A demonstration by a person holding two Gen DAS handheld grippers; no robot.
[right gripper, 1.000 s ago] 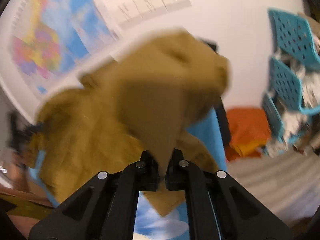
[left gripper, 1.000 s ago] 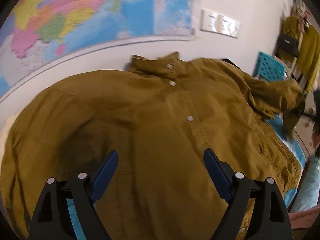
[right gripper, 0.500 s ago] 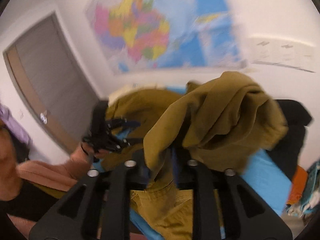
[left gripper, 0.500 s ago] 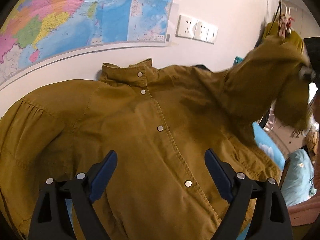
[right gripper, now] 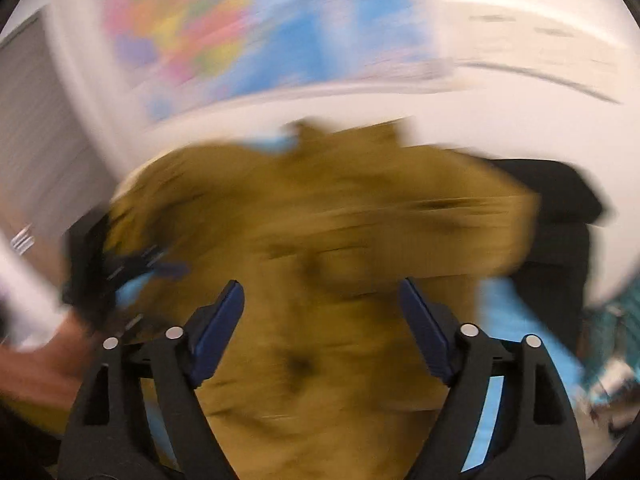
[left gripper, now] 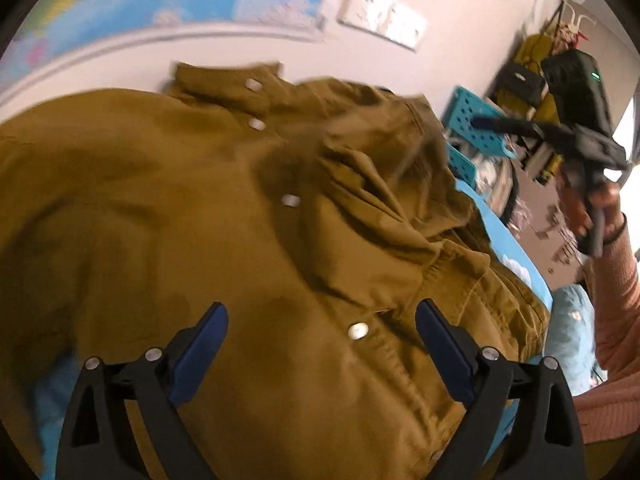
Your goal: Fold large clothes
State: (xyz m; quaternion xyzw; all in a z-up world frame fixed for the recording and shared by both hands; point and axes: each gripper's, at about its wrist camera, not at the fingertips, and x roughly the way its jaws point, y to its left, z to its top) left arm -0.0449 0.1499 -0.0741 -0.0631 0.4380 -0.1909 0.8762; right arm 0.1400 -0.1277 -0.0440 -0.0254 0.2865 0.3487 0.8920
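Claws both spread: left claw (left gripper: 322,336), right claw (right gripper: 322,312) above shirt (left gripper: 200,220).

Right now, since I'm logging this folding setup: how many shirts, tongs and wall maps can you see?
Mustard shirt: 1
Tongs: 2, the left tongs and the right tongs, both open
Wall map: 1
Total: 4
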